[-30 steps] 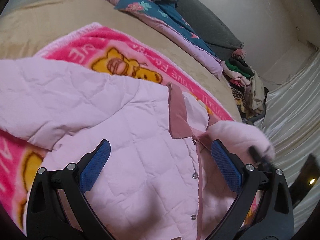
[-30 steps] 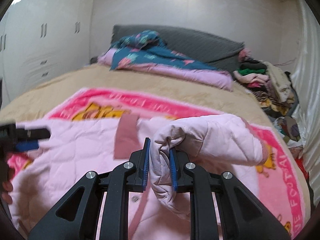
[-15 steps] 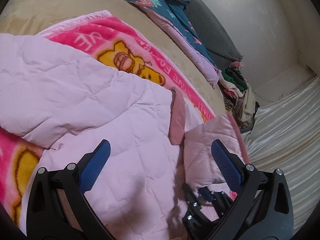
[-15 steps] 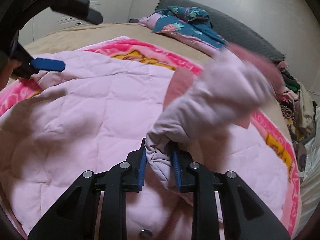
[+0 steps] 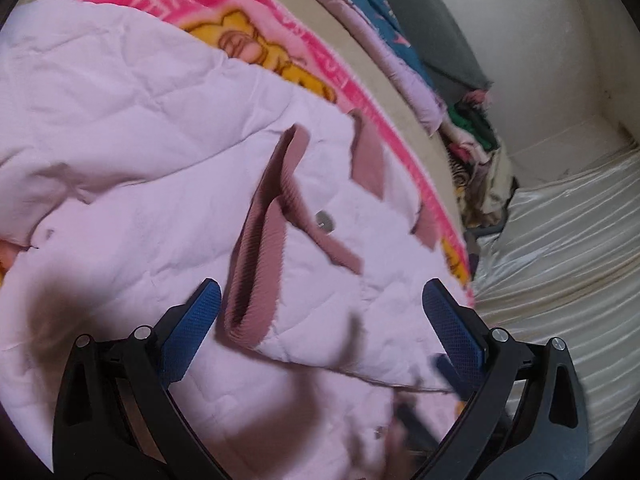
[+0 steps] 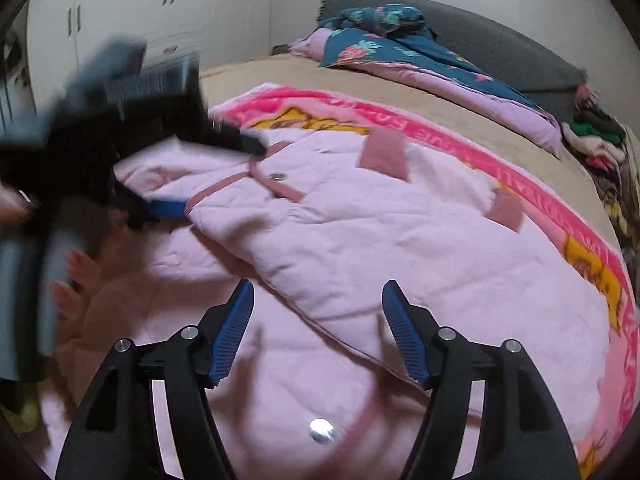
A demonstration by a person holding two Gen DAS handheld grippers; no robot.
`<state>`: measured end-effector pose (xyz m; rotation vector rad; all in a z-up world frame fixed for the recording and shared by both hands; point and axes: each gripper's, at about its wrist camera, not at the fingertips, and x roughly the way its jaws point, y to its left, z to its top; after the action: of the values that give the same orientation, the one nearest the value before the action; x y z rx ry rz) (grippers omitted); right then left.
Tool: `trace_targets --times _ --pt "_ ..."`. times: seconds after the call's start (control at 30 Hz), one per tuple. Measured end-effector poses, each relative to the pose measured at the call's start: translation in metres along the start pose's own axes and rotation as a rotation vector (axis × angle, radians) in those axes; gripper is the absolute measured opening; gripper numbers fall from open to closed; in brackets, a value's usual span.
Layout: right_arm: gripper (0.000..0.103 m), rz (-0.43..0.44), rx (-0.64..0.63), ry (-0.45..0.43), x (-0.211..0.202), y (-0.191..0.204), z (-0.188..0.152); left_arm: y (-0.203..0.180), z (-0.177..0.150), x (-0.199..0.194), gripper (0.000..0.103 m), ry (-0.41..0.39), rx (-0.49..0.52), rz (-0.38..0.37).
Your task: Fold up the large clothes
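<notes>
The left hand-held gripper [image 6: 208, 176] is smeared by blur; the jacket's [image 6: 360, 240] hem runs off-frame.

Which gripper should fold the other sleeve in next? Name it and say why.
Left, probably. The right gripper has just opened, leaving its sleeve across the jacket; the left gripper is open, and the unfolded sleeve lies on its side.

- I see a pink cartoon blanket [image 6: 516, 184] spread across the tan bed [image 6: 280, 74].
- At the head of the bed lies a blue floral quilt [image 6: 404, 50], against a grey headboard [image 6: 492, 36].
- To the right of the bed I see a heap of clothes [image 6: 600, 140].
- White wardrobes [image 6: 160, 4] line the left wall.
- I see a pale curtain [image 5: 560, 240] hanging on the right.
</notes>
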<state>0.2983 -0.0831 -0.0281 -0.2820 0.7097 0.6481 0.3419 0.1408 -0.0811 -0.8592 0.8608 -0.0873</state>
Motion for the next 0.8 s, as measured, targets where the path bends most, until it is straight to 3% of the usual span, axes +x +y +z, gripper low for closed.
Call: trace_targets --times 0.1,0.13,0.17,0.23,0.27,0.37,0.57,0.8 --pt "0.068 -0.043 0.071 -0.009 -0.019 -0.027 -0.008 -0.009 -0.004 0.008 0.092 -0.012 0.069 0.056" --pt "0.068 -0.059 0.097 -0.011 -0.024 -0.036 -0.012 -0.015 -0.007 0.011 0.084 -0.017 0.115 0.094" --pt "0.068 -0.069 0.124 -0.011 -0.029 -0.045 -0.016 -0.017 -0.008 0.013 0.066 -0.018 0.142 0.120" --pt "0.068 -0.091 0.171 -0.016 -0.039 -0.060 -0.024 -0.026 -0.013 0.018 0.048 -0.035 0.234 0.225" --pt "0.068 -0.095 0.189 -0.020 -0.042 -0.066 -0.027 -0.026 -0.013 0.019 0.036 -0.038 0.254 0.231" --pt "0.068 -0.125 0.248 -0.030 -0.053 -0.085 -0.037 -0.032 -0.016 0.009 0.019 -0.083 0.307 0.245" --pt "0.068 -0.176 0.374 -0.054 -0.067 -0.125 -0.043 -0.051 -0.007 -0.025 0.016 -0.190 0.354 0.233" --pt "0.072 -0.185 0.436 -0.046 -0.058 -0.136 -0.035 -0.027 -0.007 -0.012 0.016 -0.138 0.338 0.334"
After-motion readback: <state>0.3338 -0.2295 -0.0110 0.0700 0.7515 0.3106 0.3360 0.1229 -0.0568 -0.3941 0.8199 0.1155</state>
